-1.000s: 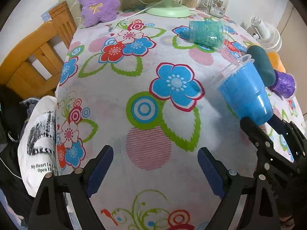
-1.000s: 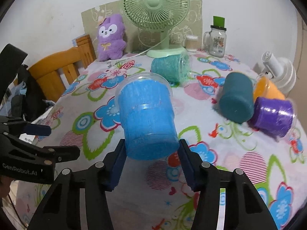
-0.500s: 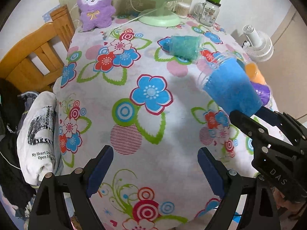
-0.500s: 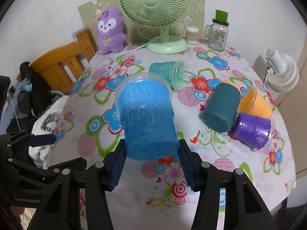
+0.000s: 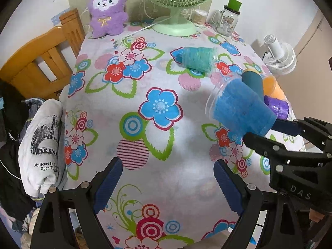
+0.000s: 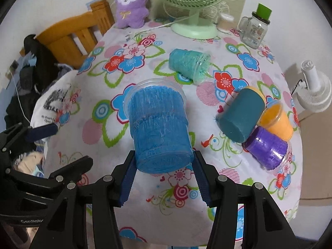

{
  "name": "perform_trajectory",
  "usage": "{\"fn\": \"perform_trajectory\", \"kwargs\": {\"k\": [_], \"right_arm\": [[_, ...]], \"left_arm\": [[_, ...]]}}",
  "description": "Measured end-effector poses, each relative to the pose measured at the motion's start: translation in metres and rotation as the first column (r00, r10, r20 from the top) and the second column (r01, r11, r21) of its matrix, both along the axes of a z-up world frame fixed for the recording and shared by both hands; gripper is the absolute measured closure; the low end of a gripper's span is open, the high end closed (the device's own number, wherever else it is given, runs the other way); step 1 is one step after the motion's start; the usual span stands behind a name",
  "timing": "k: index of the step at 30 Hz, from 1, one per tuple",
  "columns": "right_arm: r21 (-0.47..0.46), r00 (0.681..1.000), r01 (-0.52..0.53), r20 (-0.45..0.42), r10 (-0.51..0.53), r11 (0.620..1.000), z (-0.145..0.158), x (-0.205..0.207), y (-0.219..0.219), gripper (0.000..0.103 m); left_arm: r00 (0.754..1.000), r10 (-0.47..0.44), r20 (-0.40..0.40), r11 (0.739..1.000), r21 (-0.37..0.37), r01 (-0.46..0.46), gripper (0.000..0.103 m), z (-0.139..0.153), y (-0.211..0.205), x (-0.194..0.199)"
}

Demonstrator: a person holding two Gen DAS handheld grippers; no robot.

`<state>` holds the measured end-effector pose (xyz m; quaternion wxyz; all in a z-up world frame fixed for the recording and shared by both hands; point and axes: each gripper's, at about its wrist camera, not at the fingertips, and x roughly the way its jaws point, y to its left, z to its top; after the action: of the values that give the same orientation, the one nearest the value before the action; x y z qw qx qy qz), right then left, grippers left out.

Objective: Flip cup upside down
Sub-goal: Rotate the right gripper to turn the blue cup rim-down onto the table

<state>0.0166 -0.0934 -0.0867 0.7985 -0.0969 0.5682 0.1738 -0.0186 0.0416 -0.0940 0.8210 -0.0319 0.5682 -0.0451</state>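
Right hand-held gripper (image 6: pixel 164 172): clamps the blue cup (image 6: pixel 158 128) near its base; cup held above the table (image 6: pixel 145 74), tilted, rim pointing away
Left hand-held gripper (image 5: pixel 168 184): fingers spread wide, holding nothing

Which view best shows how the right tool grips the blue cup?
The right wrist view: the blue cup sits centred, with the right tool clamping its closed base from both sides, rim pointing away. The left wrist view shows the same cup from the side, lifted off the floral tablecloth, its base partly hidden.
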Motion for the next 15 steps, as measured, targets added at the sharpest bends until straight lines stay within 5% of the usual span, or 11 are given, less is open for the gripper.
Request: {"fn": "perform_trajectory", "kwargs": {"k": [15], "right_arm": [[-0.131,0.991,-0.124,-0.063,0.116,0.984,-0.008,0.011,0.014,0.047]], "left_arm": [[0.999,0.025,-0.026,0.999,-0.042,-0.026,0.012,-0.018,0.002,0.007]]}}
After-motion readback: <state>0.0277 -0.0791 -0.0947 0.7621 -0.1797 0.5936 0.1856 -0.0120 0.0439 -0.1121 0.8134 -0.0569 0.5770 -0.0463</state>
